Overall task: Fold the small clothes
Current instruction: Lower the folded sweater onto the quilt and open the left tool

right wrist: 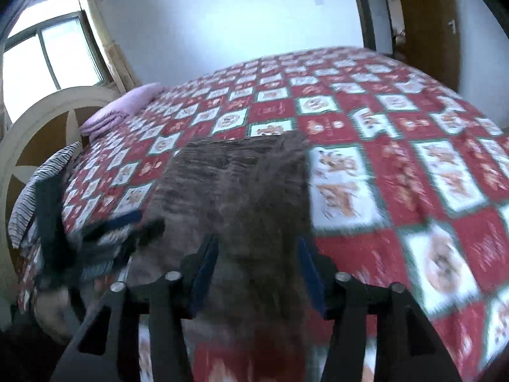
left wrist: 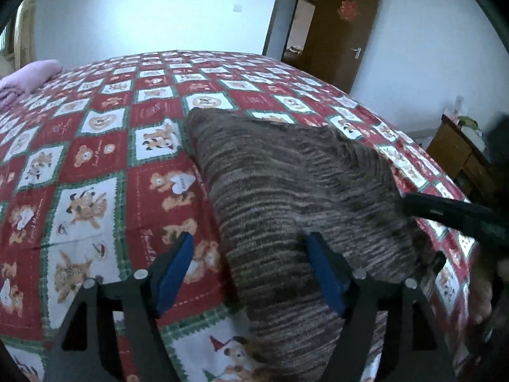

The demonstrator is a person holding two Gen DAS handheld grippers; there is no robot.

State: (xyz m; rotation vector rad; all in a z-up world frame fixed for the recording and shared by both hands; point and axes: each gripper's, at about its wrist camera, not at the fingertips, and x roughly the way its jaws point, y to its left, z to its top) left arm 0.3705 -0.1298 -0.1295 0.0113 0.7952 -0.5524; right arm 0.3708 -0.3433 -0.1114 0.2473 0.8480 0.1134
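Lying on the red-and-white bear-print bedspread [left wrist: 95,165] is a brown striped knit garment [left wrist: 286,184], near the bed's front edge. From the left wrist camera its long axis runs from the near edge away toward the far side of the bed, leaning a little to the left, and its knit stripes cross that axis. The far end forms a fairly straight edge; the near end drops out of sight below the frame.

The left gripper [left wrist: 251,270] has its 2 blue-padded fingers [left wrist: 175,270] spread wide; the garment's left edge lies between them, and whether the pads touch the cloth cannot be told. The right gripper [right wrist: 254,270] is likewise spread wide, with the garment [right wrist: 235,184] filling the gap between its fingers; blur hides any contact. It shows as a dark bar [left wrist: 455,213] at the garment's right side in the left view.

A folded pink blanket [left wrist: 28,76] sits at the far left of the bed, well apart from the garment. A brown door [left wrist: 343,31] stands open beyond.
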